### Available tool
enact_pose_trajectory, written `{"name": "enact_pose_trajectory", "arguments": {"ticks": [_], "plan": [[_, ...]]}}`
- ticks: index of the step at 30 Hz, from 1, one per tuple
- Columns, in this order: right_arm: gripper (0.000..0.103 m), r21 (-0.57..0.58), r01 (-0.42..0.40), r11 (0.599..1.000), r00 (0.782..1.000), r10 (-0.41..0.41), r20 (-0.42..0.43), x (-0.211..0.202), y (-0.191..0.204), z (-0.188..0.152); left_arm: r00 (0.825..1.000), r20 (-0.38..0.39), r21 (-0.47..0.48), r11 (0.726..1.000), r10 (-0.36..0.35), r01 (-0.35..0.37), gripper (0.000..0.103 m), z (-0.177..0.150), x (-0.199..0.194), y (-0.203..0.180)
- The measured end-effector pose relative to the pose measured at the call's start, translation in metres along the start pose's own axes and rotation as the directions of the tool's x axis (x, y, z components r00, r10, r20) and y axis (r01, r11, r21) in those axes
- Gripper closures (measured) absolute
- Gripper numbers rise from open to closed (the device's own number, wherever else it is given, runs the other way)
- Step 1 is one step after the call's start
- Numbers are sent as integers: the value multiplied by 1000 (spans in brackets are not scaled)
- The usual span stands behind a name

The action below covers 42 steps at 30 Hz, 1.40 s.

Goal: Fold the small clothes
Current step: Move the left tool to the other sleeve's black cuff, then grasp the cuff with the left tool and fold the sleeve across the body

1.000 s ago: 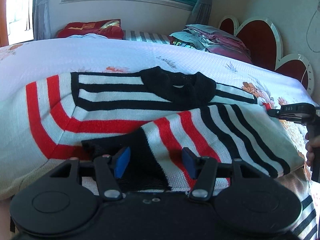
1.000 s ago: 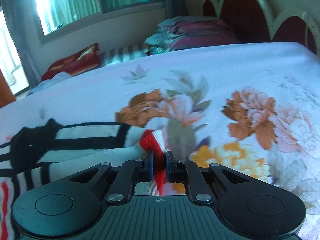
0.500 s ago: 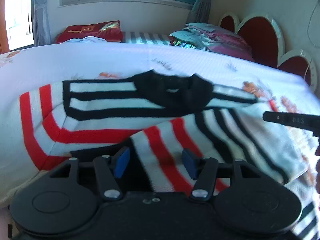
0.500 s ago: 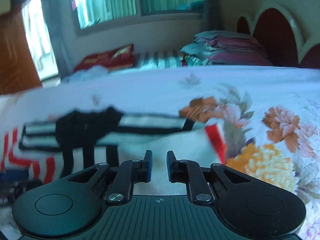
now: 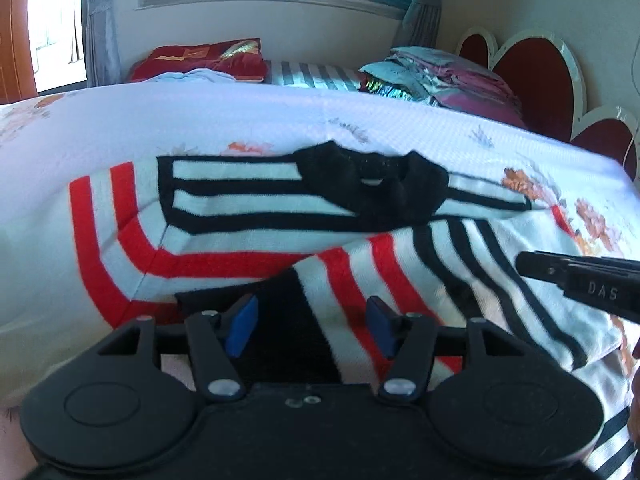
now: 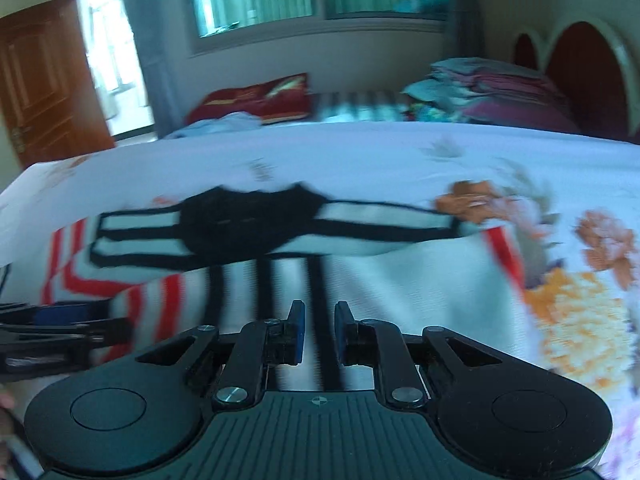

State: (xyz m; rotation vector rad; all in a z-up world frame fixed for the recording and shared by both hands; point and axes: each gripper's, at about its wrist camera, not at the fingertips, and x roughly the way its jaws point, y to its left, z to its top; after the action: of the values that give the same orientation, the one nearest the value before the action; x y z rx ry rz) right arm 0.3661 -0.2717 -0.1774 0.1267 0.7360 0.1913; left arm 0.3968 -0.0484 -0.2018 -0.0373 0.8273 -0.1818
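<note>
Lying on bed: one striped sweater; two grippers, left spread, right narrowly apart, empty.

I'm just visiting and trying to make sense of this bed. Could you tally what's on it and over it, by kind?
Striped sweaters: 1, the striped sweater
Handheld grippers: 2, the left gripper and the right gripper
Stacks of folded clothes: 1, the stack
Red cushions: 1, the red cushion
Total: 5

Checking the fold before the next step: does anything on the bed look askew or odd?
The striped knit sweater lies lopsided: one sleeve is folded slantwise across the body, its black cuff off-centre. No damage or spills show.
</note>
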Motion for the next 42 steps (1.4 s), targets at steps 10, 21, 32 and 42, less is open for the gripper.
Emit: {"name": "enact_pose_trajectory", "arguments": {"ticks": [10,21,32,42], "plan": [[60,-30,-14,999,998,12,-56,6,20,-15,1000,-14,-22,1000,17,-17,45,0,-5,7],[47,-71,-38,997,998,34,-51,-3,43,-22,997,11,-112,991,71,-69,44,-4,-51,31],[47,-98,-110,989,994,108,-21,-12,96,-21,986,22,-248,957,163,-153,40,-28,-107,108],[47,-49,-70,996,997,69,-25,-6,134,-16,969,-25,-515,828,245,-223,37,-70,-146,254]]}}
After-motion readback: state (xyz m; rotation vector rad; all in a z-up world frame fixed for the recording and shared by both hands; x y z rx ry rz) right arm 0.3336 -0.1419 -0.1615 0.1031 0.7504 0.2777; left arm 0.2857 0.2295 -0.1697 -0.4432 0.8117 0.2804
